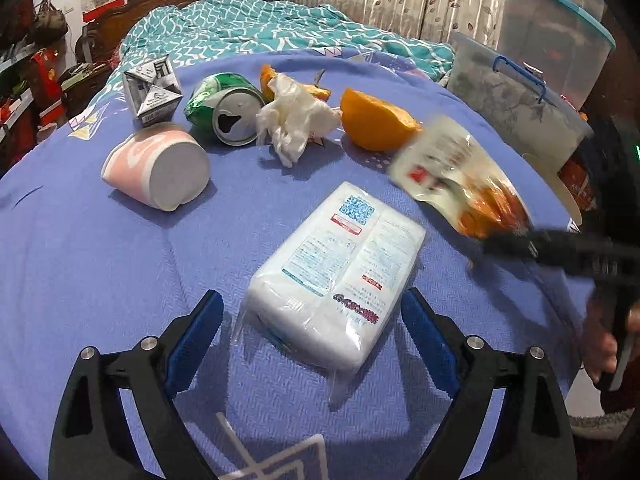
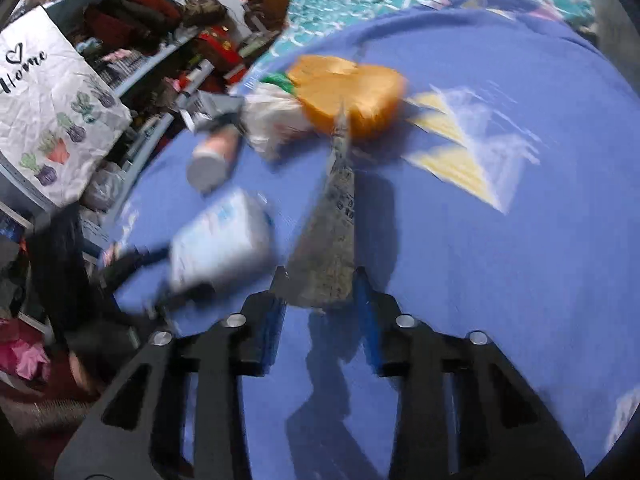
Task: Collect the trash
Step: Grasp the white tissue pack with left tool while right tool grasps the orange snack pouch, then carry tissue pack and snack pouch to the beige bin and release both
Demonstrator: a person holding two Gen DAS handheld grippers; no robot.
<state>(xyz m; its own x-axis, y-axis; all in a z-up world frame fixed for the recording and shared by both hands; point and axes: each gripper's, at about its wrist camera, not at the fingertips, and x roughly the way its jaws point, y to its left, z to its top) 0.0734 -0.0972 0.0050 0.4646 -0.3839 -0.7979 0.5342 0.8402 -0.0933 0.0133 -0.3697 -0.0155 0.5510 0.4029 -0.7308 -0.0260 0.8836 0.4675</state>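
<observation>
My left gripper (image 1: pixel 312 312) is open, its blue pads either side of the near end of a white tissue pack (image 1: pixel 336 272) lying on the purple cloth (image 1: pixel 100 264). My right gripper (image 2: pixel 320 284) is shut on a snack wrapper (image 2: pixel 332 236), seen edge-on and blurred; in the left wrist view the wrapper (image 1: pixel 452 176) hangs lifted at the right. Behind lie a pink paper cup (image 1: pixel 160 168), a green can (image 1: pixel 228 108), a crumpled tissue (image 1: pixel 296 120), orange peel (image 1: pixel 376 124) and a grey carton (image 1: pixel 152 92).
Clear lidded storage bins (image 1: pixel 520 100) stand at the right beyond the cloth's edge. A teal quilt (image 1: pixel 260 28) lies behind. A white "Home" bag (image 2: pixel 48 108) and cluttered shelves are to the left in the right wrist view.
</observation>
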